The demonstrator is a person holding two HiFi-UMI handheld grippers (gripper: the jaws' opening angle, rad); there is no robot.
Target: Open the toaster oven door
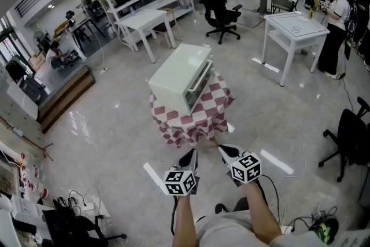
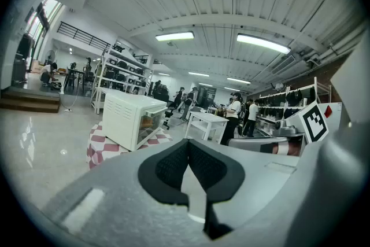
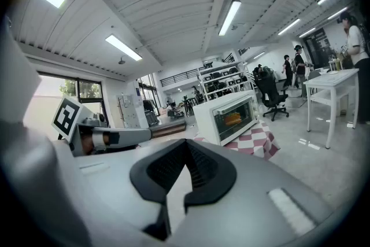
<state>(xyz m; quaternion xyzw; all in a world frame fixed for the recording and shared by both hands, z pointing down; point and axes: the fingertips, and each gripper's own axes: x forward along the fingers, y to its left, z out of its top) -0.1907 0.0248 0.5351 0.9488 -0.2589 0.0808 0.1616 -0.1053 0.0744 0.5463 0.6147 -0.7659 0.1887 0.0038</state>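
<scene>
left tongs [image 1: 189, 154] and right tongs [image 1: 226, 151] both pinched shut, empty, low by the body. toaster oven [image 1: 180, 75] well ahead on checked table [image 1: 199, 118], door closed. get closer, open one tongs, grab the door handle [image 1: 199, 79] squarely.

Ahead of your left gripper [image 1: 189, 154], the toaster oven [image 1: 180, 75] shows only its top and a slanted strip of its door [image 1: 199, 81] from above; the inside is out of sight there. Beyond your right gripper [image 3: 186, 144], something orange [image 3: 233, 118] sits behind the oven glass, too small to name. The checkered cloth [image 1: 199, 115] hides whatever carries the oven. Left of the right gripper, the other gripper's marker cube [image 3: 66, 115] is cut off below by grey housing. Behind the grippers, your left forearm [image 1: 184, 220] and right forearm [image 1: 263, 218] run off the bottom edge.
</scene>
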